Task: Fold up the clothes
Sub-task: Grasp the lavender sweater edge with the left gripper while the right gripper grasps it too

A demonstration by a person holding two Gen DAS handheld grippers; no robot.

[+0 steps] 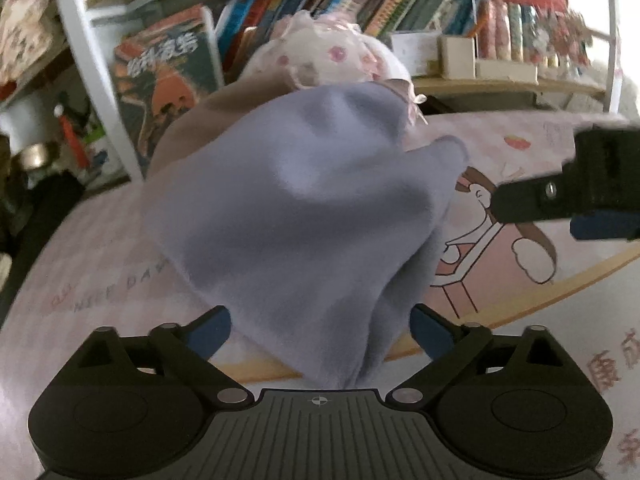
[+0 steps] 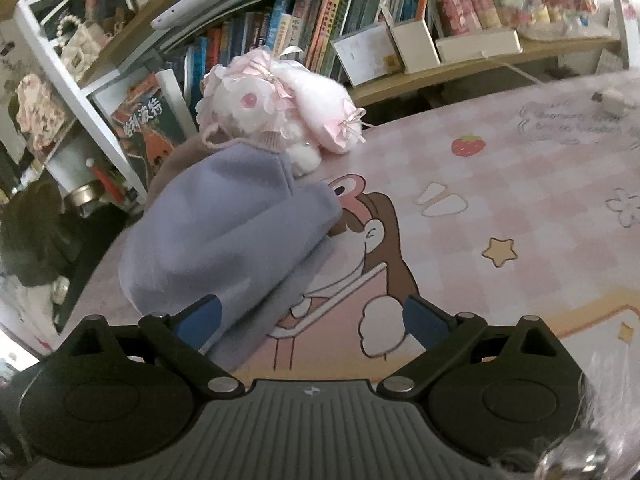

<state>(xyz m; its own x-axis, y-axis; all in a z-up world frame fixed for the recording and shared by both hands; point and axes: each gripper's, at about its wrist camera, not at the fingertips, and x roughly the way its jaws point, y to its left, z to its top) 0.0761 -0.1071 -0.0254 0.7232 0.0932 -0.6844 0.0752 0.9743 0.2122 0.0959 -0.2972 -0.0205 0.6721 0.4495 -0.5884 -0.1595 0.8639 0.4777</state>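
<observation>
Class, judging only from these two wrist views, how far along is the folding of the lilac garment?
Done: the lilac garment already lies doubled in a loose bundle on the pink tablecloth, beside the plush toy. In hand: cloth lies between the left gripper fingers, both spread wide. The right gripper is open, empty. Left: flattening and squaring it.

garment (image 2: 224, 236): soft matt lavender fleece | table cover (image 2: 500, 184): smooth printed sheet | plush toy (image 2: 280, 100): fluffy, lace-trimmed | gripper fingers (image 2: 424, 322): matt blue pads
</observation>
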